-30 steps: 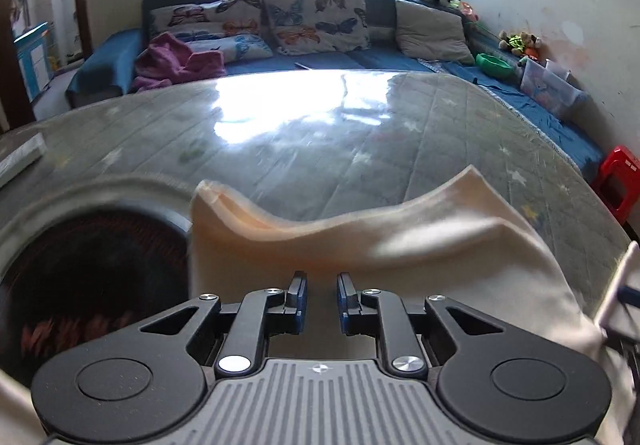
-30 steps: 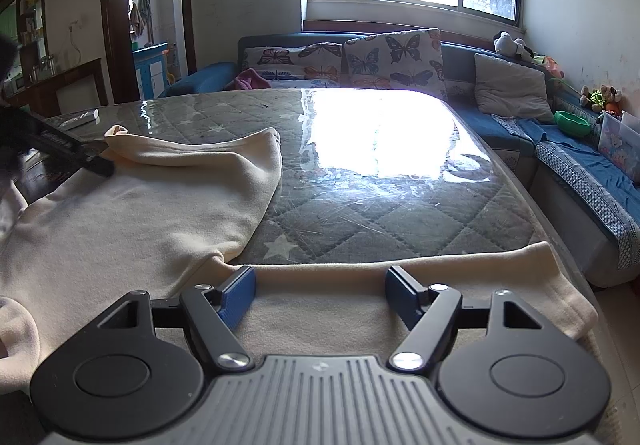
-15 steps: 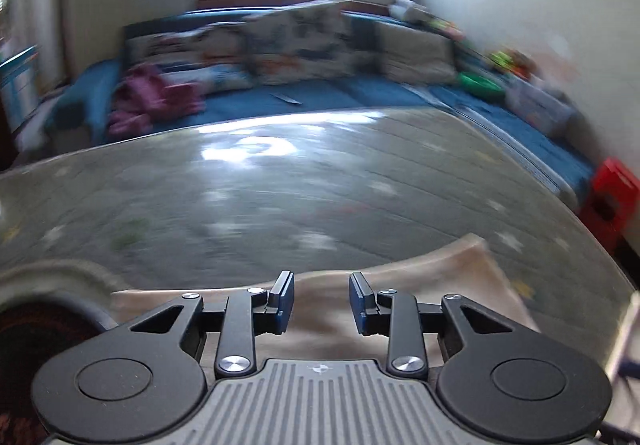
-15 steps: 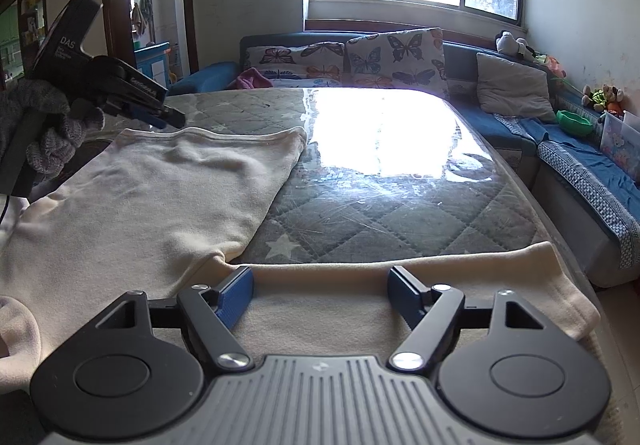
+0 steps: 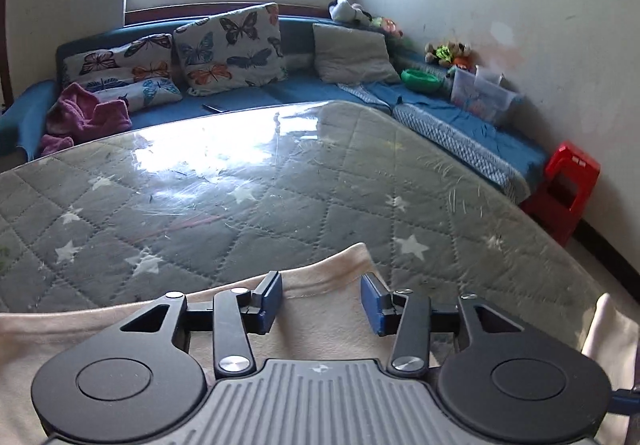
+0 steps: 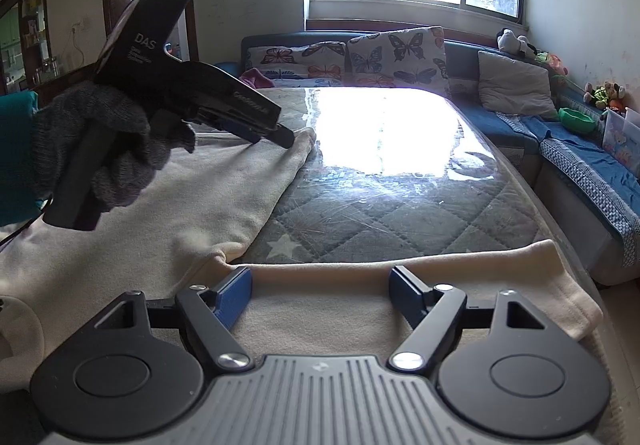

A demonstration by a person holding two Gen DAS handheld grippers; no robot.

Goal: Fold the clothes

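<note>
Cream cloth [image 6: 168,213] spread flat on the table [image 6: 400,205].
Left gripper [image 5: 321,301] is opening over the cloth's corner, gripping nothing. Right gripper [image 6: 320,291] is wide open above another edge. The cloth's near part is hidden behind both grippers.

Garment [image 6: 160,213] lies on table [image 6: 400,205], sofa [image 6: 520,125] behind.

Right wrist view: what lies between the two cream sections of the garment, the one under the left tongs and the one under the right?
In the right wrist view, only bare quilted table cover separates the sections of the cream garment.
</note>
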